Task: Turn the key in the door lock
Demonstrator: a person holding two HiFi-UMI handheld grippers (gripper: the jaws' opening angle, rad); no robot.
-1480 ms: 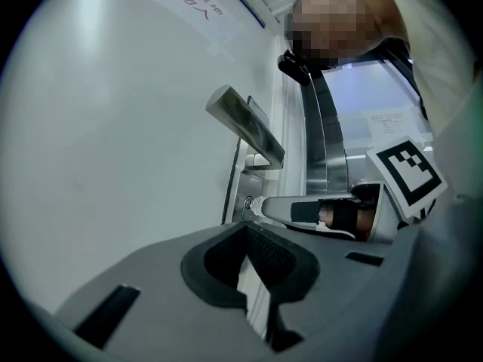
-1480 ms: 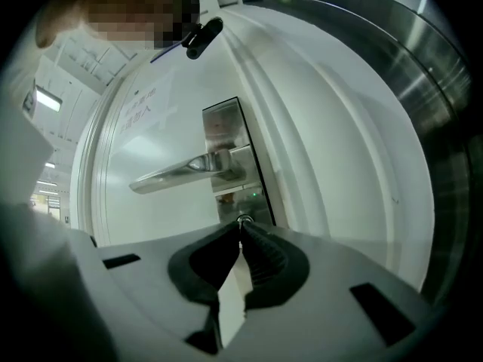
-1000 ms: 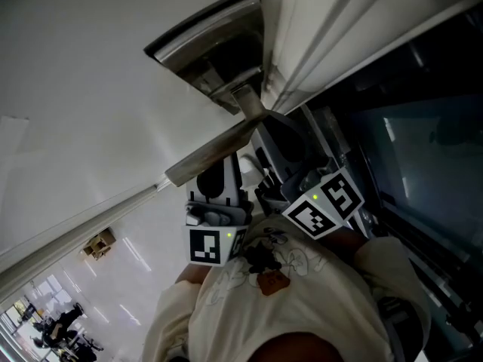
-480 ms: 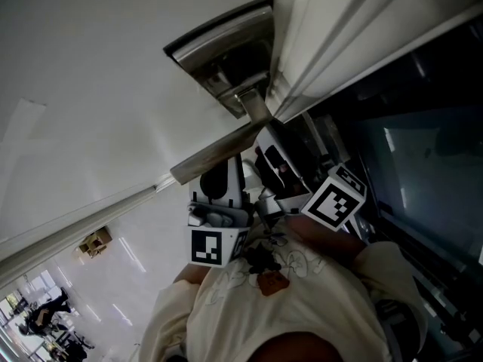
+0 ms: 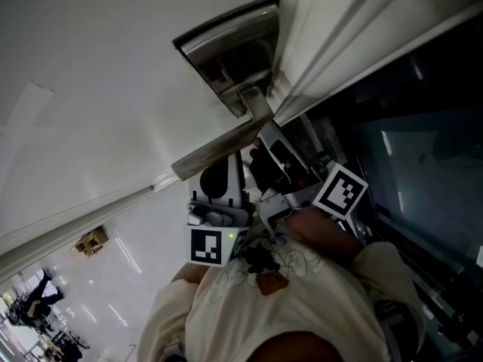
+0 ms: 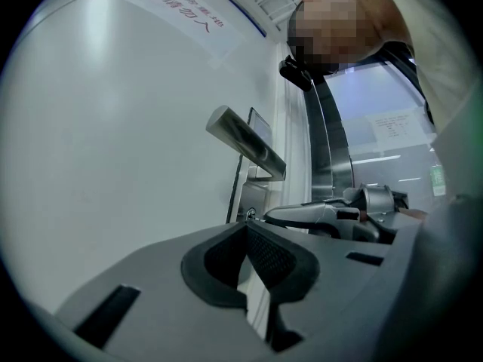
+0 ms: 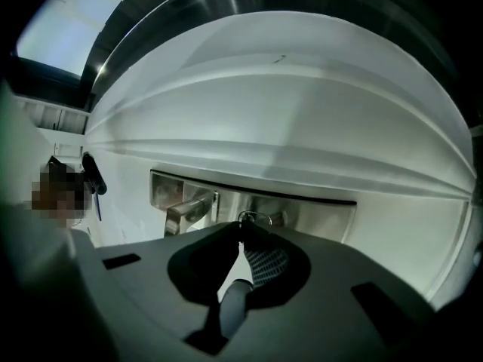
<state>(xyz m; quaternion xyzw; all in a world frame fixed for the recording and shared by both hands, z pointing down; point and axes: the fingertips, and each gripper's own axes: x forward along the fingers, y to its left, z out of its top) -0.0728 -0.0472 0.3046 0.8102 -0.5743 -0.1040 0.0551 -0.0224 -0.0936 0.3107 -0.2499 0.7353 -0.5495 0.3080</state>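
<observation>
A steel lock plate (image 5: 226, 51) with a lever handle (image 5: 219, 151) sits on the white door (image 5: 90, 89). My right gripper (image 5: 266, 133) reaches the plate just under the handle's base. In the right gripper view its jaws (image 7: 243, 236) are shut on the key, and only the key's wire ring (image 7: 254, 218) shows against the plate (image 7: 317, 210). My left gripper (image 5: 219, 170) hovers beside it under the handle. Its jaws (image 6: 246, 225) are shut with nothing between them, a little short of the door. From there I see the handle (image 6: 245, 142) and the right gripper (image 6: 324, 217) at the plate.
The door frame (image 5: 332, 44) runs along the right of the lock, with a dark glass panel (image 5: 423, 149) beyond it. A paper notice (image 6: 192, 17) hangs high on the door. The person's cream sleeves (image 5: 279, 300) fill the bottom of the head view.
My right gripper has rolled about its own axis at the lock, swinging its marker cube round. The left gripper has kept its place.
</observation>
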